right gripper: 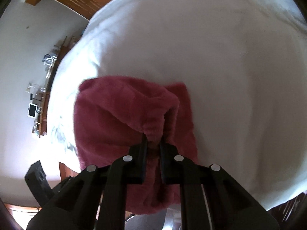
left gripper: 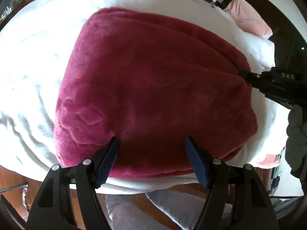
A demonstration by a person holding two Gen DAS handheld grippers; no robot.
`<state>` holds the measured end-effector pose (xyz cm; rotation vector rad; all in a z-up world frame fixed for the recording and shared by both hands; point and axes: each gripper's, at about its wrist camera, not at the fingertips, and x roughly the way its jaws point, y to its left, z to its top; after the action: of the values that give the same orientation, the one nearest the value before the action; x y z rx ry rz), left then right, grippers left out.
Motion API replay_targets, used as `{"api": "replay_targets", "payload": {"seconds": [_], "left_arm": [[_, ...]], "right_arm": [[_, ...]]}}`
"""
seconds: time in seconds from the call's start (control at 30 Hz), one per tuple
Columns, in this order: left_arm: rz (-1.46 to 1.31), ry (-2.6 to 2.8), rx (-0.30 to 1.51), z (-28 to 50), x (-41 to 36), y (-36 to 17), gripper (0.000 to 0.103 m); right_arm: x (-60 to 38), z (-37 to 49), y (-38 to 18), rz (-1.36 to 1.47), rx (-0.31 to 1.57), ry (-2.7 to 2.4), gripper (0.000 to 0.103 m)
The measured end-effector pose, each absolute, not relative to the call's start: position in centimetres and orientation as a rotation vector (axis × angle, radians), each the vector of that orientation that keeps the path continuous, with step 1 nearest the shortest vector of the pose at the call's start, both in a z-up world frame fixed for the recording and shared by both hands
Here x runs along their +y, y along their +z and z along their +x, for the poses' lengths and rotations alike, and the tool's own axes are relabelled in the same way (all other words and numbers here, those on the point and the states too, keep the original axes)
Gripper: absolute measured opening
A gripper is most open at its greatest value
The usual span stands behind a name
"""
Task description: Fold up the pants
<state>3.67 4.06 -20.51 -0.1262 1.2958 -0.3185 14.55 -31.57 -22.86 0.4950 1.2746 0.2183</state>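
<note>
White bed [left gripper: 34,61] fills most of both views, sheet wrinkled toward its near-left side. Pants [left gripper: 153,88], plush dark-pink, lie folded in a thick rectangular stack on the bed close to its near edge, w/ white sheet showing on all sides. Pink pillow [left gripper: 247,17] sits at the bed's far-right corner, well apart from the pants. Left gripper [left gripper: 151,143] hovers at the pants' near edge, blue-padded fingers [left gripper: 107,163] spread wide, nothing between them. Right gripper [right gripper: 153,143] is at the pants' right side, fingers narrow & pinching a bunched fold of the fabric, lifting that bit up from the stack; in left wrist view its black body enters from the right, tip against the fabric edge.
</note>
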Motion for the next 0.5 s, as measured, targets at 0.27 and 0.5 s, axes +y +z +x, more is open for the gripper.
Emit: {"api": "replay_targets", "payload": {"seconds": [0.27,0.5], "left_arm": [[-0.118,-0.332,1.309,4.1,4.3,-20.5,0.071],[-0.124,-0.334,1.301,4.4,3.9,-20.0,0.071]], "right_arm": [[-31.2,13.5,-22.2,0.449,1.244,0.224,0.062],[-30.0,12.8,-24.5,0.549,1.332,0.254,0.062]]}}
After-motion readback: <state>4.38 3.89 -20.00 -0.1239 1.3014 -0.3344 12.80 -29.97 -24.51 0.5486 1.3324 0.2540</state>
